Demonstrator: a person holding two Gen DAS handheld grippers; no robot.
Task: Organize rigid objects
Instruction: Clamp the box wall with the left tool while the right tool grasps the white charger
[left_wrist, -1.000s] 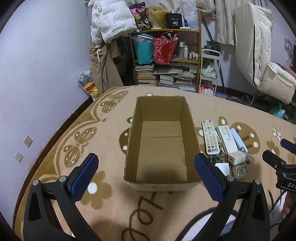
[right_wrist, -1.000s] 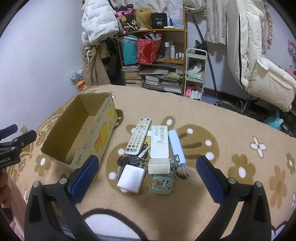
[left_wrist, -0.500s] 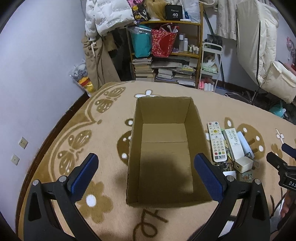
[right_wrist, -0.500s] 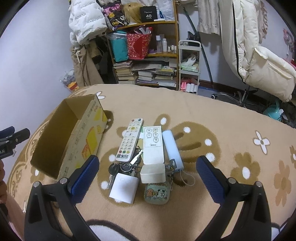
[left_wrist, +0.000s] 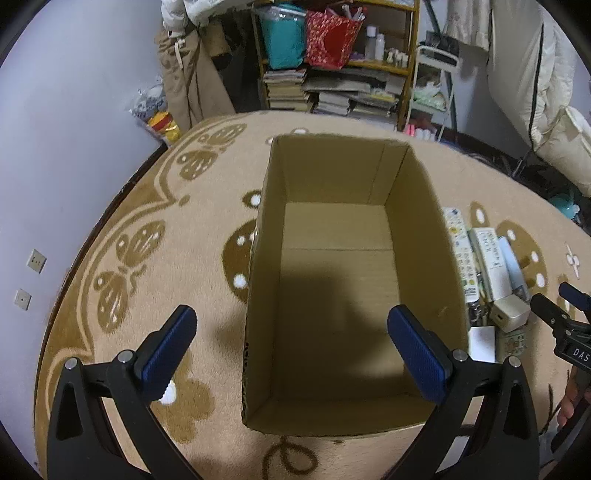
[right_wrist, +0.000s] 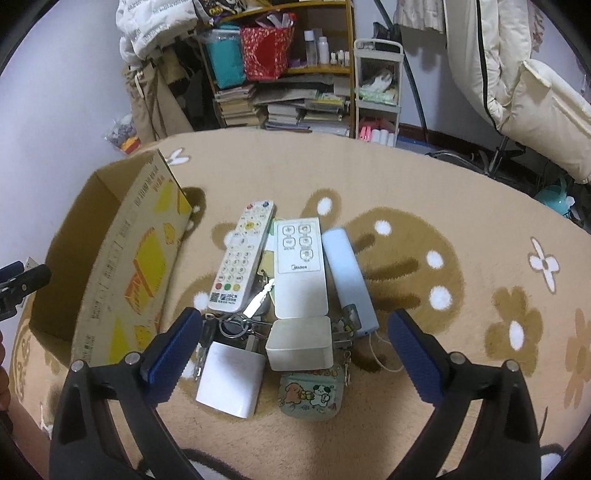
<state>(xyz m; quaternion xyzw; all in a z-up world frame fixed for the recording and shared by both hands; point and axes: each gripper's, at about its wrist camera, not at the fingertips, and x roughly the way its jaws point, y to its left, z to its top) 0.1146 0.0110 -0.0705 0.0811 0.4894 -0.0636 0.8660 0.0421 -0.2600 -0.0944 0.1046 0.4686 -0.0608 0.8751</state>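
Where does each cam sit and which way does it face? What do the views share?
Left wrist: on the left gripper, angled down into the empty cardboard box; its own open fingers show, right gripper at the right edge.
Right wrist: on the right gripper, angled down over the remotes; open fingers show.
Shared: box, remotes, rug, bookshelf.

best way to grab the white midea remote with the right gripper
Grip the white Midea remote across its long side edges near mid-length, coming down from above with the open right hand-held gripper. It lies flat, button side up, tight between the numbered remote and a pale blue bar.
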